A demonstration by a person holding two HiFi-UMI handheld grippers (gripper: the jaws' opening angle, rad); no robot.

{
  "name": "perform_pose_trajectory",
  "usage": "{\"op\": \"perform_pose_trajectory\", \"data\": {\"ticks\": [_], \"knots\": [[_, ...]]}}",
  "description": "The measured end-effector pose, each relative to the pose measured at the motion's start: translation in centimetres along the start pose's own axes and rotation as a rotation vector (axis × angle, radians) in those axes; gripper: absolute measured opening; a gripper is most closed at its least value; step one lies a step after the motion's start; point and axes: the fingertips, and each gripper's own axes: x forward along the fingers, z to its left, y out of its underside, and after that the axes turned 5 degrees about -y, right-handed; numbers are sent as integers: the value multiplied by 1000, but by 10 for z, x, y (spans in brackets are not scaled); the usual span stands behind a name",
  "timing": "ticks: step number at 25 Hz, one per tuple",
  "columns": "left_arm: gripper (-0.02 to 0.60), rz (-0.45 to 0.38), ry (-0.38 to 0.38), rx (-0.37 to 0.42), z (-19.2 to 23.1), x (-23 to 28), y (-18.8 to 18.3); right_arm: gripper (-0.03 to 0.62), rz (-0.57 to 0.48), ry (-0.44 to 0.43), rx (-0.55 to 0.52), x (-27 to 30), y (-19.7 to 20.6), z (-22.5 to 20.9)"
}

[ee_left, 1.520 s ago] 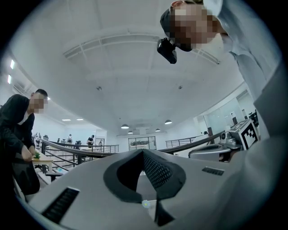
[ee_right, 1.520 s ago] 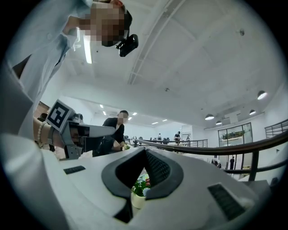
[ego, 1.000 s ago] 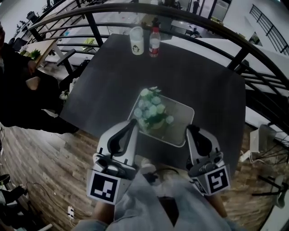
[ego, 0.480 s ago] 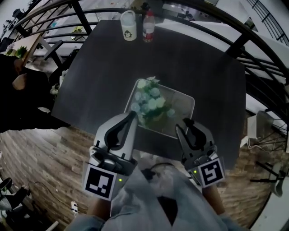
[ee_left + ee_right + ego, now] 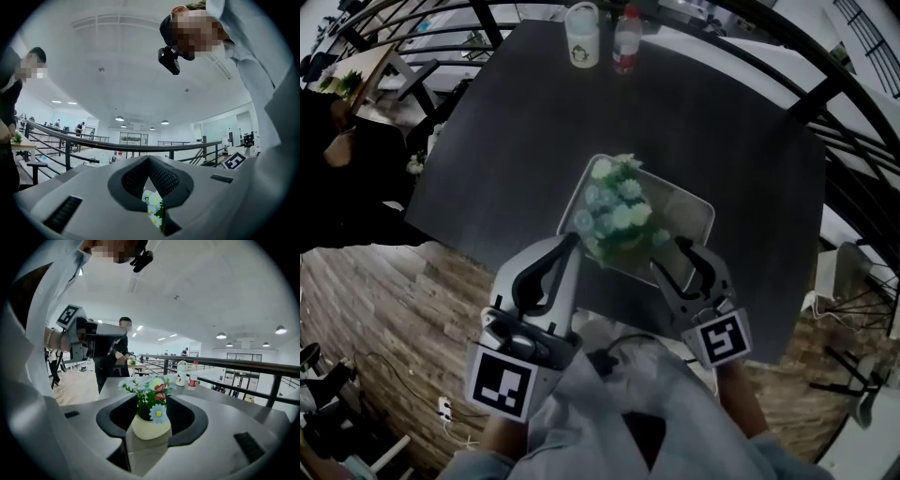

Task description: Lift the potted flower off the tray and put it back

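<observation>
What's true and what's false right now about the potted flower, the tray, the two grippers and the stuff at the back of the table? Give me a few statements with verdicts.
1. The potted flower stands on the tray. True.
2. The right gripper is shut on the potted flower. False: its jaws stand apart, having just been opening, and the potted flower shows ahead through the gap, ungripped.
3. A white cup and a bottle stand side by side at the far edge of the table. True.
4. The left gripper has its jaws wide apart. False: its tips meet, holding nothing.
</observation>
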Motion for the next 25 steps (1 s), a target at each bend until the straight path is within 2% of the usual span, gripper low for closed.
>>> {"op": "perform_pose_trajectory", "data": {"ticks": [10, 25], "knots": [[2, 16, -80, -6, 8, 2, 12, 222, 79, -84, 3, 34, 51, -10], [2, 43, -178, 8, 12, 5, 21, 222, 59, -212, -32, 83, 56, -6]]}}
